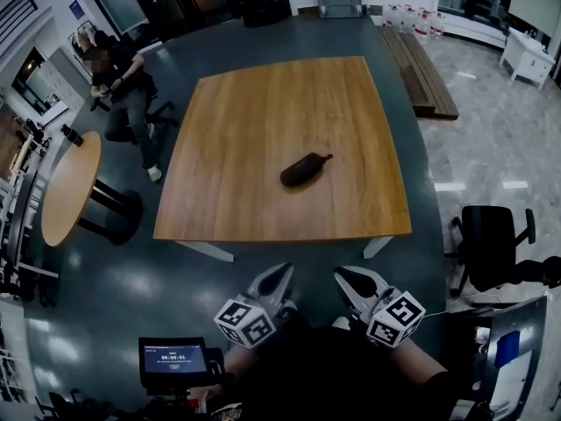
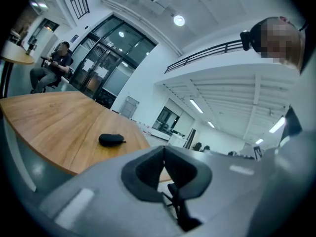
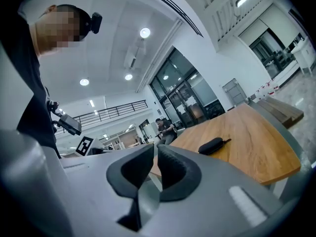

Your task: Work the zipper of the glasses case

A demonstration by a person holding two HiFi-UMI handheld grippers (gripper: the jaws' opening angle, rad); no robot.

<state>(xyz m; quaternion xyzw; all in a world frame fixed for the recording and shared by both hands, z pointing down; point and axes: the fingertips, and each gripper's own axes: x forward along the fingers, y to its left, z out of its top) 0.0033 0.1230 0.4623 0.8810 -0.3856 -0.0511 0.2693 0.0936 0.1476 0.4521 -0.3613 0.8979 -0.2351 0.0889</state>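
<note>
1. Bench (image 1: 263,130): big wood top, only one thing on it. Job not begun yet, I think. Nothing touches the case, so all the zip work is still left.

2. Glasses case (image 1: 303,170): small, dark, lies flat nr the mid of the bench, a bit to the near-right side. It looks closed, but it's too small to tell if the zip is all the way shut. Its long side runs on a slant in the head view, from near-left to far-right. Also seen in the left gripper view (image 2: 110,139) & the right gripper view (image 3: 211,145), far off in both.

3. Left gripper (image 1: 285,272): held low by the person's body, off the bench, well apart from the case. Jaws together w/ nothing in them (image 2: 164,149).

4. Right gripper (image 1: 344,275): just beside the left one, also off the bench & well apart from the case. Jaws a tiny bit apart w/ nothing btw them (image 3: 155,149).

5. Thin tab (image 1: 326,157): sticks out of the case's far-right end, so the case points that way. Prob. the zip pull or a strap, can't tell which.
</note>
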